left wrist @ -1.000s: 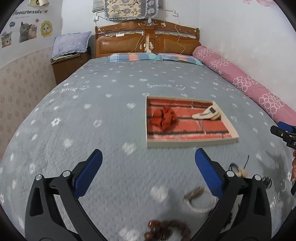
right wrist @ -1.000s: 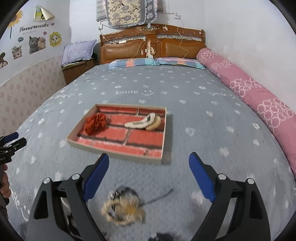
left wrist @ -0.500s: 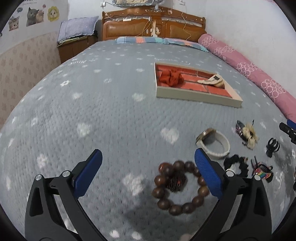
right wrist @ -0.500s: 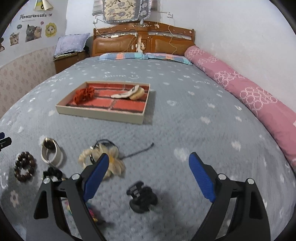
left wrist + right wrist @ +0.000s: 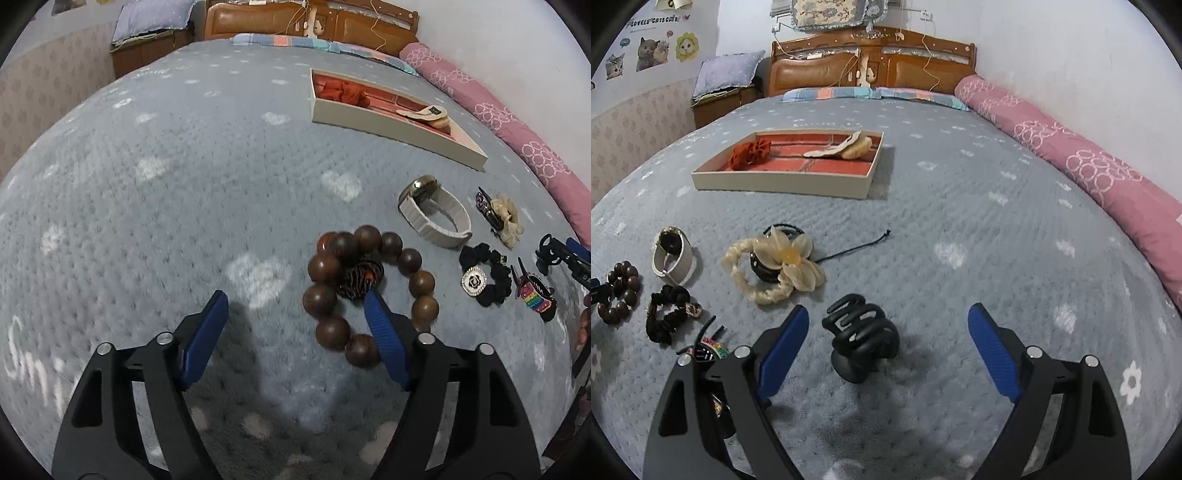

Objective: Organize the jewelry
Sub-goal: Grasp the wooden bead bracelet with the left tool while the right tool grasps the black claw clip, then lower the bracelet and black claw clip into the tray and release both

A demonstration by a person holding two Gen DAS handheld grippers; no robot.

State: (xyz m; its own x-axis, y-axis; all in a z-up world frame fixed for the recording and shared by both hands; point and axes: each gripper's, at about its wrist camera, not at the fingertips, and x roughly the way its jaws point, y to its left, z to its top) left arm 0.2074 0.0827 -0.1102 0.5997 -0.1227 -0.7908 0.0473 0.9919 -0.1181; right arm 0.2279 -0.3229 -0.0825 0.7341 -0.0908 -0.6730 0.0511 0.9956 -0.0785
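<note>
Item: wooden bead bracelet (image 5: 364, 295), on the bed (image 5: 184, 177), short of the tray (image 5: 391, 127). Our left gripper (image 5: 295, 332) has jaws just closing, not yet gripping; one finger sits inside the loop. We should pinch a single strand squarely. Item: black claw clip (image 5: 862, 341), between our right gripper (image 5: 886, 350) jaws, wide open.

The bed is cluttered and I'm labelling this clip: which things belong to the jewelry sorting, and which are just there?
Part of the job:
tray
bead bracelet
watch
flower hair tie
black scrunchie
rainbow clip
black claw clip

Just there:
blanket
pink bolster
headboard
nightstand
</note>
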